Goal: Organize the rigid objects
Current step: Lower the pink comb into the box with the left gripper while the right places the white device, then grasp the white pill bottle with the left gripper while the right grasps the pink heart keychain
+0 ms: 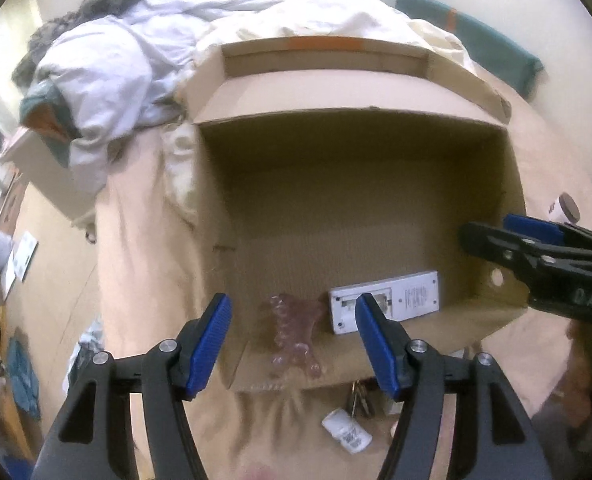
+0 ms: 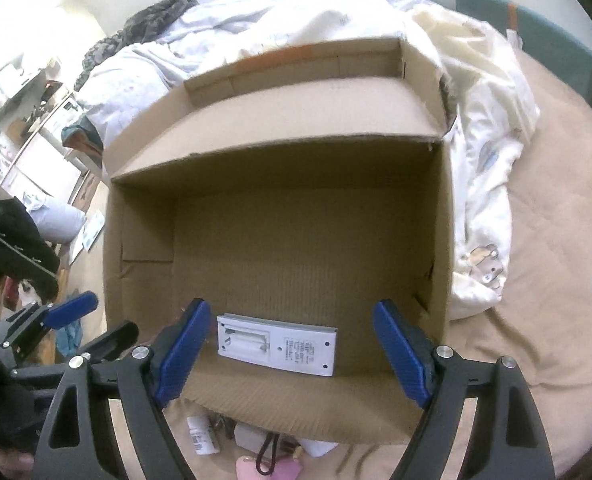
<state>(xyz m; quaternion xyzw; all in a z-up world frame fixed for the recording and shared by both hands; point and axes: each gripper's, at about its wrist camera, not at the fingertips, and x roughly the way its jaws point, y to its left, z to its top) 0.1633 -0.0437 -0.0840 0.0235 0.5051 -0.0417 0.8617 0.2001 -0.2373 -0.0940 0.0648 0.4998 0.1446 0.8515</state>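
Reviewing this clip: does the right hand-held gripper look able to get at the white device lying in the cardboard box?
Probably yes. The right hand-held gripper is open above the box, the white device lies between its fingers, and nothing covers it.

My left gripper is matte black plastic — two angular arms with triangular cut-outs, each carrying round silver screw heads near the knuckles. Its fingers wear ribbed blue pads with fine ridges. My right gripper is built the same: black arms, silver screws, blue ribbed pads. Seen side-on from the left camera, the right one shows pale raised lettering — it looks like "DAS".
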